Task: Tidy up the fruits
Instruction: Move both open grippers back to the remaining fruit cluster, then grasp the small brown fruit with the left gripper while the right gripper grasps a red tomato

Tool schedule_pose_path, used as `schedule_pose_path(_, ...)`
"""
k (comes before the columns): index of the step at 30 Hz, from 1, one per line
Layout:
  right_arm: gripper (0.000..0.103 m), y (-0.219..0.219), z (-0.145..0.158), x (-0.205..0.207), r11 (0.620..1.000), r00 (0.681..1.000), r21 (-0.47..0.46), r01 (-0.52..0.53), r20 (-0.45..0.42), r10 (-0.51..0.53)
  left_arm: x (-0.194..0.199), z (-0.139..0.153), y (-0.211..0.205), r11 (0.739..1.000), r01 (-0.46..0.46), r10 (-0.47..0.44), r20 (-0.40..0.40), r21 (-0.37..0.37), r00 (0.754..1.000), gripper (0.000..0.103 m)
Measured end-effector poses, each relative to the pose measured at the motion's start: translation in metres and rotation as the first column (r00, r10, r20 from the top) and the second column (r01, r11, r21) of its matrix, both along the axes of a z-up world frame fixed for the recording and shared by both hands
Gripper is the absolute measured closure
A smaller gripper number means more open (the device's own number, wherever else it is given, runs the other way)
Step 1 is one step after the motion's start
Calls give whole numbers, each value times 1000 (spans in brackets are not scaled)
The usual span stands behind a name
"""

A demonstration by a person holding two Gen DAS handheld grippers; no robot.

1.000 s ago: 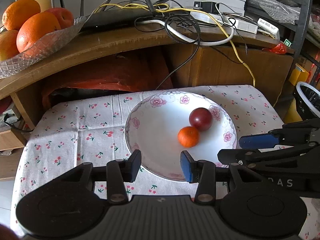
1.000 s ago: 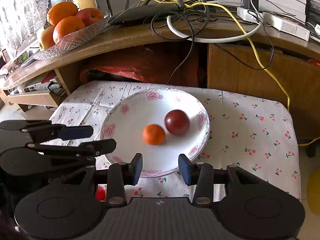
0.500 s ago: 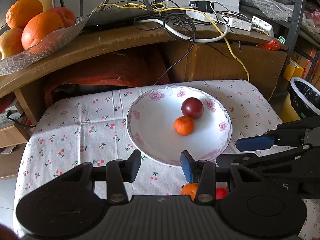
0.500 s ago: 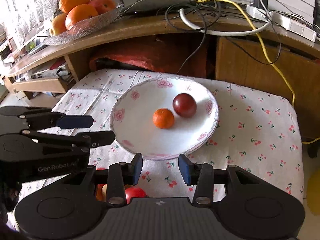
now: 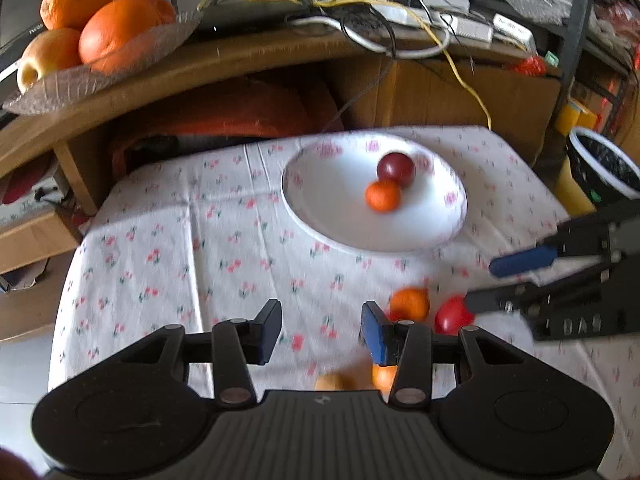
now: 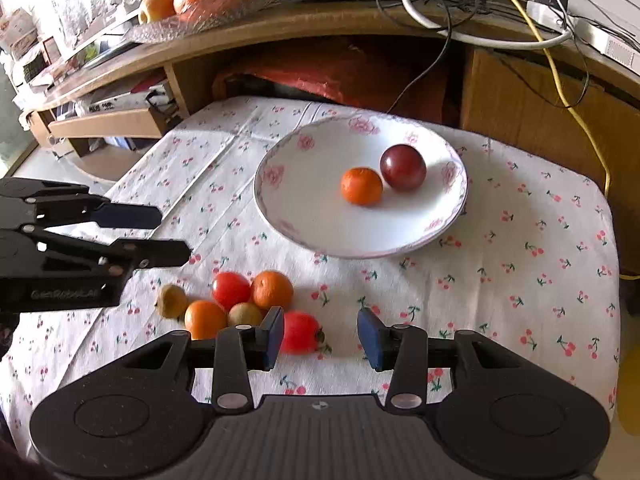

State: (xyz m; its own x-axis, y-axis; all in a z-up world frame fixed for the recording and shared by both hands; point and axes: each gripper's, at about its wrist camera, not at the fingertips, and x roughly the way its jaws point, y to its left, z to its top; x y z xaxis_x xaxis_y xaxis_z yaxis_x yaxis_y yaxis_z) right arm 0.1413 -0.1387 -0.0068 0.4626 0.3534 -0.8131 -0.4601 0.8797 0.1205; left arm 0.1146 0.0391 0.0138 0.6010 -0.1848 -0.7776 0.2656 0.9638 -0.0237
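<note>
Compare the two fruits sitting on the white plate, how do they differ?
The dark red fruit is deep maroon, smooth and glossy; the small orange fruit is bright orange with a duller skin. The dark red fruit looks slightly larger and lies farther back on the plate. Both are round and sit right beside each other.

Plate (image 6: 280, 216): wide bare left half; small orange (image 6: 361, 186) and dark plum (image 6: 403, 167) touching, right of centre.
Cloth right of plate (image 6: 540, 248): bare, open passage.
Cloth left of plate (image 5: 180, 248): bare, open.
Loose fruit cluster (image 6: 236, 300): packed tight near the front edge, pieces touching, little room between them.
Red fruit (image 6: 300, 332): just beside the right gripper's (image 6: 320, 332) left finger, apart from cluster.
Left gripper (image 6: 160, 236): jaws apart, over the cluster's left side.
Wooden shelf (image 6: 280, 36): overhangs the table's back edge; cables (image 6: 440, 52) hang down.
</note>
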Motion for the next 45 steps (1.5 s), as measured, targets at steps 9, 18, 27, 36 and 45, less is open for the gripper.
schedule_pose_path(9,65,1,-3,-4,1000,1000,-3,-18,-16,18,-28,-23,-1,991,119,-115,-66,58,991,52)
schedule_pose_path(18,64,3,-6,-4,998,998,-12,-54,-27,53,-22,-38,-4,987,144,-139,-84,67,987,52)
schedule_pose_path(27,60,6,-11,-5,995,995,-34,-96,-19,96,-23,-37,-8,984,165,-160,-78,61,984,68)
schedule_pose_path(36,60,17,-23,1,992,993,-61,-112,-25,111,-25,-33,-3,986,164,-160,-78,37,984,68)
schedule_pose_path(45,59,22,-25,3,993,995,-69,-100,-12,99,-25,-35,-4,986,160,-156,-85,43,984,68)
